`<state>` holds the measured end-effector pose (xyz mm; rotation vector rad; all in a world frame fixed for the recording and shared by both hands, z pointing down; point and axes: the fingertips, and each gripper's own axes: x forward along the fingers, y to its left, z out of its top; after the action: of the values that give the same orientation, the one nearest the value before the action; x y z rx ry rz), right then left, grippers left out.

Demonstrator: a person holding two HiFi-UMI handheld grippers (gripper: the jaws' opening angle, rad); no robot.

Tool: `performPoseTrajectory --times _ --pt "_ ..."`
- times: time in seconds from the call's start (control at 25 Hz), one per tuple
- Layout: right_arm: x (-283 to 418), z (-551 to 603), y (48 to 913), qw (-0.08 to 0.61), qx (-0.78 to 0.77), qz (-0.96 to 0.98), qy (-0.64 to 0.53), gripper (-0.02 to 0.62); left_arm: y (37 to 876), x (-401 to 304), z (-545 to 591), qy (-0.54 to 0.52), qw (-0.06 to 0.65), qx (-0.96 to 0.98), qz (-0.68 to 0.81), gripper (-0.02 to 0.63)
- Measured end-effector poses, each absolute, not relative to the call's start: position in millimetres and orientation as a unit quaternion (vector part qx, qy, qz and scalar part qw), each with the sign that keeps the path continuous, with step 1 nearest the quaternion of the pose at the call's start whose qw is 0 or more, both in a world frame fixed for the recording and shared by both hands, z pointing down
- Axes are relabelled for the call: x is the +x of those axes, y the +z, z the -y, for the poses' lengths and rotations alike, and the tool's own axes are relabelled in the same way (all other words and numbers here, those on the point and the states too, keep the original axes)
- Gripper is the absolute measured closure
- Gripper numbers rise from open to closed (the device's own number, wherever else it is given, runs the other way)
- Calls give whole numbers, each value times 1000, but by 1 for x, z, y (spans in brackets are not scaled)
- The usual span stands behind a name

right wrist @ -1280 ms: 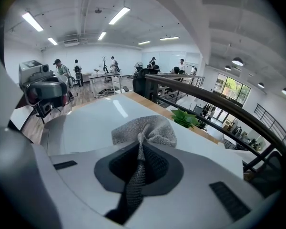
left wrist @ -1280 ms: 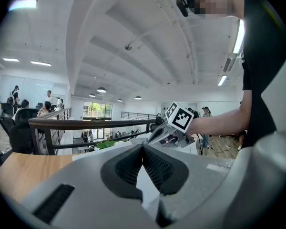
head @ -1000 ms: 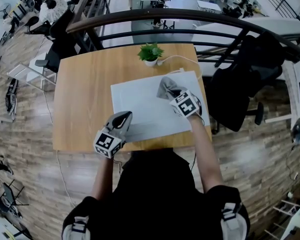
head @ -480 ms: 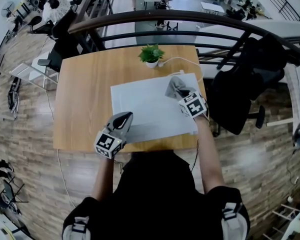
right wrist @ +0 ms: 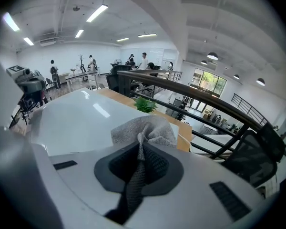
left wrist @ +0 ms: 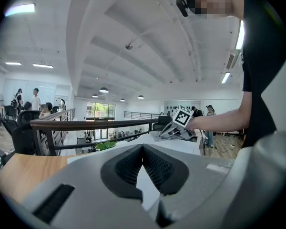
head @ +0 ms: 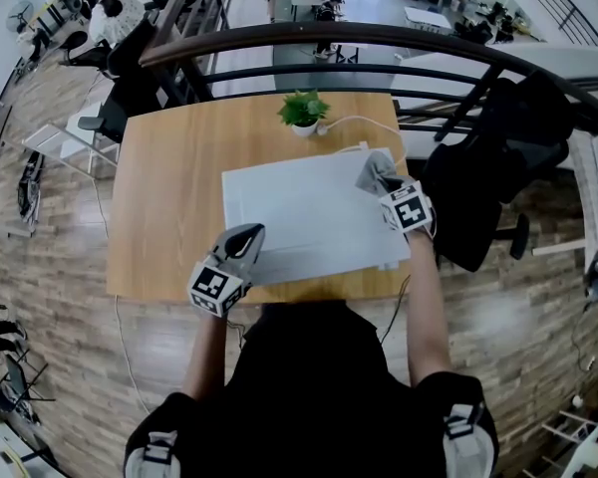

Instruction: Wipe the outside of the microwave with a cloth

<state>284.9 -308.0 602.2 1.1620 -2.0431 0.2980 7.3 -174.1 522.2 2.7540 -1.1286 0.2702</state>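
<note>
Centrally on the wooden worktop (head: 159, 197) the white microwave (head: 299, 217) is set; its top is touched near the right rear corner by the grey cloth (head: 376, 172), clamped in the right tool (head: 384, 187); the left tool (head: 247, 233) is closed, empty; flat, overlapping strokes are advised

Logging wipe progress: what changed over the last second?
The right gripper, shut on the cloth, slid rightward across the top of the microwave toward its right edge. The left gripper stayed shut at the front left corner; the plant did not move.
</note>
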Motion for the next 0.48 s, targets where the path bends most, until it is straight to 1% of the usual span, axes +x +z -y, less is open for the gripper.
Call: performPoseTrajectory --times 0.48 --pt "313 313 606 366 473 788 144 583 520 16 171 91 73 921 371 604"
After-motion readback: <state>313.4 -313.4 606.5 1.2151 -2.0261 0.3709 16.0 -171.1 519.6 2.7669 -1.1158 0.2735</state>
